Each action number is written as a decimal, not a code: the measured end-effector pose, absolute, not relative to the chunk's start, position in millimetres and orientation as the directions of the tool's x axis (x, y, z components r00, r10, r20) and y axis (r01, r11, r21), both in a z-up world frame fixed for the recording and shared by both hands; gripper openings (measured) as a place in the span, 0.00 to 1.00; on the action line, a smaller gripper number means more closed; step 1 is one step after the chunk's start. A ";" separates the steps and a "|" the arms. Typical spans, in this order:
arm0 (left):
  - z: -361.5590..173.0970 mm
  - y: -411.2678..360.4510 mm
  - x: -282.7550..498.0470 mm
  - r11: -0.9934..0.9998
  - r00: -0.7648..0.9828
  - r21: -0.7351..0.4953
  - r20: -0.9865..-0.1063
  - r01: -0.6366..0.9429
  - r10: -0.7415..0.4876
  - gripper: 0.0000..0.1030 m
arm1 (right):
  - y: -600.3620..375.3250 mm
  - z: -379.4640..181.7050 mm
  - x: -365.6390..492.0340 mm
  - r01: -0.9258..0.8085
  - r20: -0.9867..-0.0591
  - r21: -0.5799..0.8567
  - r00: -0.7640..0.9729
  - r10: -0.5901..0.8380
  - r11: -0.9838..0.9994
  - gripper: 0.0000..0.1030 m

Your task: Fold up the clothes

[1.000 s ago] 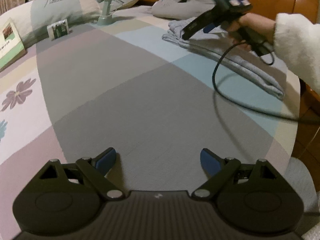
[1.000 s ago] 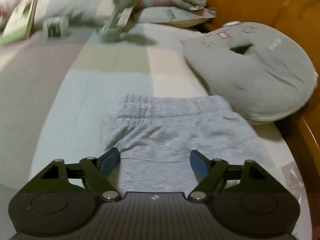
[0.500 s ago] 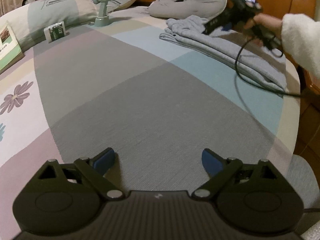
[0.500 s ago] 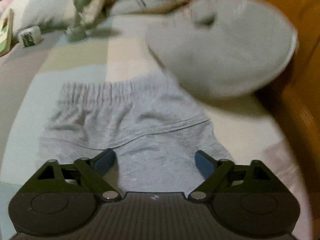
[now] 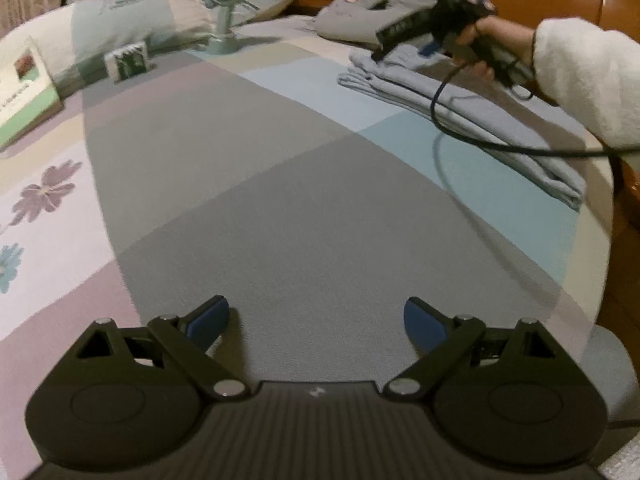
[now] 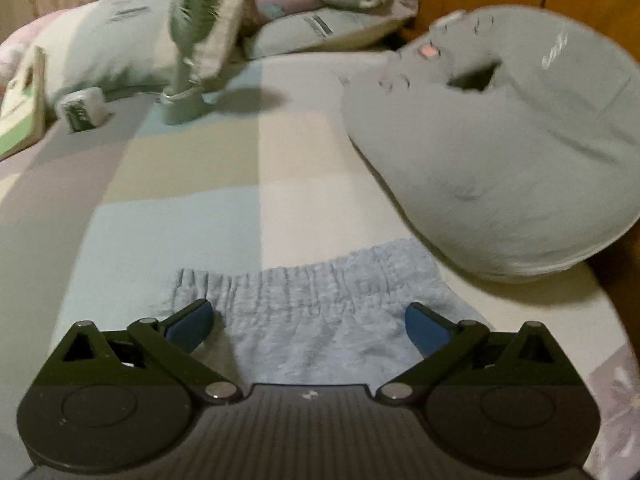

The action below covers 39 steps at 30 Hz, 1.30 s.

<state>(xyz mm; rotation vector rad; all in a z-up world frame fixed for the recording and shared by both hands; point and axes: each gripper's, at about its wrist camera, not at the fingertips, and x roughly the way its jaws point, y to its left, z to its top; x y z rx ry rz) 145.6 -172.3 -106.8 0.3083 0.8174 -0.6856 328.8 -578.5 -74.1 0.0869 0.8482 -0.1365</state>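
Left gripper [image 5: 316, 318]: low over the near part of the bed [image 5: 280, 208], above the grey patch of the patchwork cover. Jaws spread wide, nothing between the blue pads [image 5: 208, 318]. Level, pointed toward the far end of the bed.

Right gripper [image 6: 306, 322]: seen from the left wrist view at far right, gripped pistol-style by a hand [image 5: 490, 46] coming out of a white fleecy sleeve [image 5: 584, 80]. The arm reaches in from the right edge of the bed; the tool's nose tilts down and to the left, over the far end of the trousers. A black cable [image 5: 472, 136] loops from the handle and trails off to the right.

Right wrist view: jaws released, wide apart, gripping nothing. The gathered elastic waistband of the light grey-blue trousers [image 6: 312, 304] lies directly beneath and between the pads. Contact with cloth cannot be told.

Trousers: folded lengthwise, lying along the right side of the bed, waistband at the far end just beside a big grey cushion [image 6: 512, 168].

Far end of the bed: green desk fan [image 5: 228, 8], upright; small green-and-white box [image 5: 128, 60]; a book [image 5: 24, 96] leaning at far left; pillows [image 5: 132, 16].
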 end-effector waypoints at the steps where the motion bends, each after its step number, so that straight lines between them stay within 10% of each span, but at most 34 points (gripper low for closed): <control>1: -106.1 -172.2 145.4 0.748 0.501 0.008 -0.747 0.664 -0.437 0.92 | -582.3 -75.8 330.4 0.165 -0.746 0.040 0.661 -0.081 0.985 1.00; 13: -97.0 -179.7 138.9 0.738 0.541 0.034 -0.703 0.674 -0.462 0.97 | -638.2 -33.4 254.8 0.167 -0.744 0.247 0.664 0.076 0.954 1.00; 21: -93.8 -190.5 127.7 0.713 0.550 0.076 -0.694 0.697 -0.464 0.97 | -676.0 -71.4 234.4 0.376 -0.782 0.217 0.619 -0.070 0.901 1.00; 27: -94.8 -200.2 124.0 0.698 0.530 0.067 -0.703 0.713 -0.475 0.98 | -637.0 -34.6 209.8 0.188 -0.666 0.371 0.736 0.120 0.909 1.00; 39: -89.6 -198.8 117.4 0.703 0.512 0.023 -0.702 0.711 -0.495 0.98 | -588.5 -42.7 209.7 0.135 -0.722 0.333 0.673 0.160 0.933 1.00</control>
